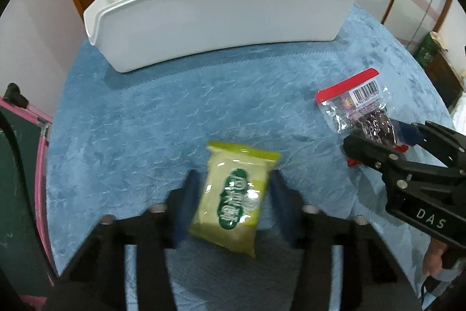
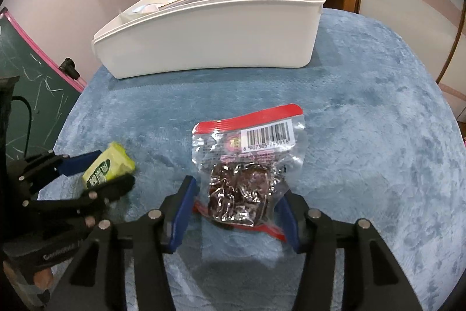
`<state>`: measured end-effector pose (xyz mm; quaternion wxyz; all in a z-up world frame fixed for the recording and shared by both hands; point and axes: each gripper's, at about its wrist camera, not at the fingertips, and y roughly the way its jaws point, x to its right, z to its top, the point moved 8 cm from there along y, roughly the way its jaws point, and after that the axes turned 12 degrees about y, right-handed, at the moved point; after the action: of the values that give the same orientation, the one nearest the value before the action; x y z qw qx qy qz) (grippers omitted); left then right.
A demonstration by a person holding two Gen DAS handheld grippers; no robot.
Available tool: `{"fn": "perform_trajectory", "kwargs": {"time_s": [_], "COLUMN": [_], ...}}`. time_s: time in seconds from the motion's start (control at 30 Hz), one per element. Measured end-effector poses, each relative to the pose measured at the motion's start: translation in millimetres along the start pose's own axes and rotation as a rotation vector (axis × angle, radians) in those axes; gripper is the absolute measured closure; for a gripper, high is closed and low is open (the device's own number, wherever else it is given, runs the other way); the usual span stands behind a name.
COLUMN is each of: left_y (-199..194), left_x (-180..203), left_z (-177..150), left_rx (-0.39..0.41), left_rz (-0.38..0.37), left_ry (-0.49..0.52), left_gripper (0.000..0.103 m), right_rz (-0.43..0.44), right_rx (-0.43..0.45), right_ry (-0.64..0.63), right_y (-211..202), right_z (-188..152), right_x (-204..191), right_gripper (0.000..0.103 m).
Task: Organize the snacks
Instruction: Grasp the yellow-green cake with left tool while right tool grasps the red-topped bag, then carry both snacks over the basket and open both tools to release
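Left gripper (image 1: 230, 200) is seen with its blue pads on either side of a yellow-green snack packet (image 1: 233, 201) on the blue cloth (image 1: 174, 112); whether the pads press the packet cannot be told. White lettering on a green oval is printed on it, unreadable. Right gripper (image 2: 237, 194) is spread around the lower end of a clear red-edged packet (image 2: 247, 159) of dark pieces, bearing a barcode label (image 2: 268, 134). "DAS" is read on that gripper's body. Beyond both, well apart, a white bin (image 2: 209, 37) holding packets is set.
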<state>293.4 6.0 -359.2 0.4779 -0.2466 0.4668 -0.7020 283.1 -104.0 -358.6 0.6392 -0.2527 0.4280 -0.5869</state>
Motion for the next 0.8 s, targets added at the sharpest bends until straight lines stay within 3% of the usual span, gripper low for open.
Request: {"fn": "perform_trajectory", "kwargs": {"time_s": [0.17, 0.43, 0.8], "left_y": [-4.2, -22.8, -92.9], "left_x": [1.1, 19.1, 29.5], "left_z": [1.5, -13.7, 10.9], "left_rx": [-0.007, -0.013, 0.075], "left_rz": [0.005, -0.095, -0.060], "left_ry": [-0.064, -0.159, -0.126], "left_gripper": [0.065, 0.066, 0.066], "right_rz": [0.028, 0.079, 0.166], "right_rx": [-0.007, 0.008, 0.114], "right_ry": [0.019, 0.033, 0.001], "right_y": [-4.4, -27.0, -93.1], "right_z": [-2.6, -2.7, 23.0], "right_x": [2.1, -1.7, -21.2], "right_gripper": [0.054, 0.055, 0.055]}}
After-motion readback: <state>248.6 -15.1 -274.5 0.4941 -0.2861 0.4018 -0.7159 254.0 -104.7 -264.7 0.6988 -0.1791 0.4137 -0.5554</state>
